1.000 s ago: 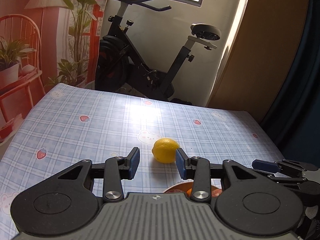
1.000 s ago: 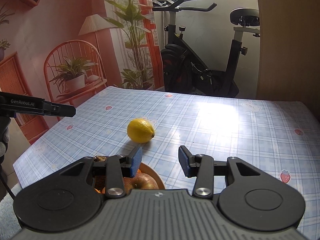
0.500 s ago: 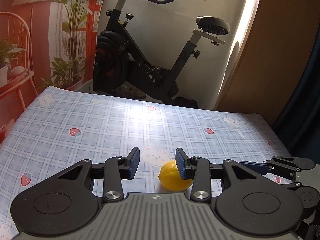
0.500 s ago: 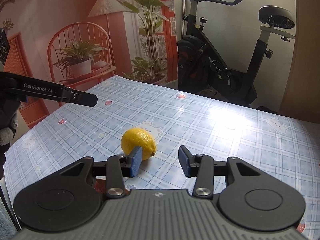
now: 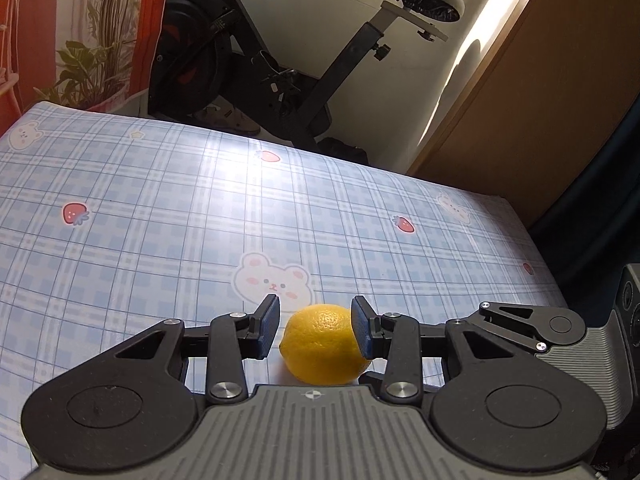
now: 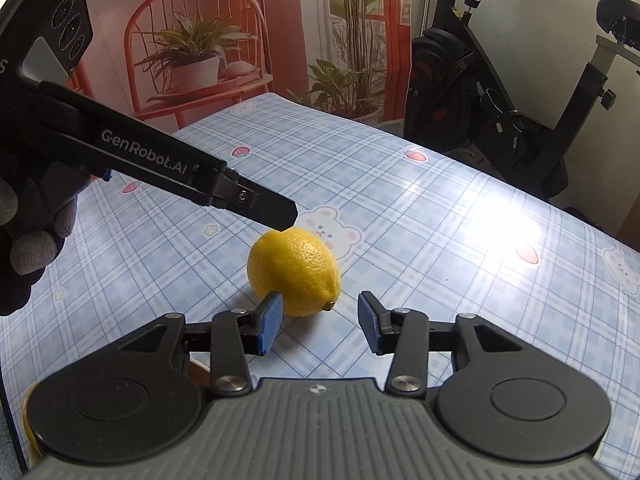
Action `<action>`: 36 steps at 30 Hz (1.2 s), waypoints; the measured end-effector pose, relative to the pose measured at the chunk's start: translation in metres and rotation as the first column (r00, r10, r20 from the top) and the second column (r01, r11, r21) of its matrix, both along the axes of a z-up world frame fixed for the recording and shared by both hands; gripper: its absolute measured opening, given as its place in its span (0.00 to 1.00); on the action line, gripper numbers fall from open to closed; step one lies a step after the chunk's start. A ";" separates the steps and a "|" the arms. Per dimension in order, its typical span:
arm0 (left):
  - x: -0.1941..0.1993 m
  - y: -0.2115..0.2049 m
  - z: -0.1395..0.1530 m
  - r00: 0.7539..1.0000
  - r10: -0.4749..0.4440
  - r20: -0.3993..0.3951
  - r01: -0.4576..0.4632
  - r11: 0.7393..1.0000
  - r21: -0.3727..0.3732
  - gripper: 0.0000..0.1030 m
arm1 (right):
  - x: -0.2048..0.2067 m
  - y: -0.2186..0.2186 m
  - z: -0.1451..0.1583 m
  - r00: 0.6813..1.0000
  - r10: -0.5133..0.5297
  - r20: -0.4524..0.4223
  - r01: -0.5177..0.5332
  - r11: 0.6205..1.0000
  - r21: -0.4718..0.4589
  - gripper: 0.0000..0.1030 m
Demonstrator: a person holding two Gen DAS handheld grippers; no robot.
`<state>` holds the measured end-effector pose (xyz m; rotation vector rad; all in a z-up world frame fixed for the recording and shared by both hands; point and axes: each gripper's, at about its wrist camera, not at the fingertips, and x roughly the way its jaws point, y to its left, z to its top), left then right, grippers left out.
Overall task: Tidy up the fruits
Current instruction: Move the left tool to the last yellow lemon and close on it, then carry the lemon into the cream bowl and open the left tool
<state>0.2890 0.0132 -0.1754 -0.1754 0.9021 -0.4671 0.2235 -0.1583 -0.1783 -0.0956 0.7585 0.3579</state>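
bare tablecloth (image 5: 160,208) beyond lemon (image 5: 325,345)

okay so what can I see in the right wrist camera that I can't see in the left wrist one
Only the right wrist view shows the gloved hand holding the left gripper from the side, the red chair with a potted plant, and the right gripper open, the lemon just beyond its left pad.

Only the left wrist view shows the left gripper from behind, open, the lemon between its pads, and the wooden panel.

Both show the lemon on the plaid tablecloth and the exercise bike.
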 end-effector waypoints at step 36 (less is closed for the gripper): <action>-0.014 -0.006 0.014 0.993 -0.120 -0.004 0.120 0.990 -0.071 0.41 | -0.011 -0.001 0.011 0.999 0.048 -0.011 -0.047 0.997 0.054 0.53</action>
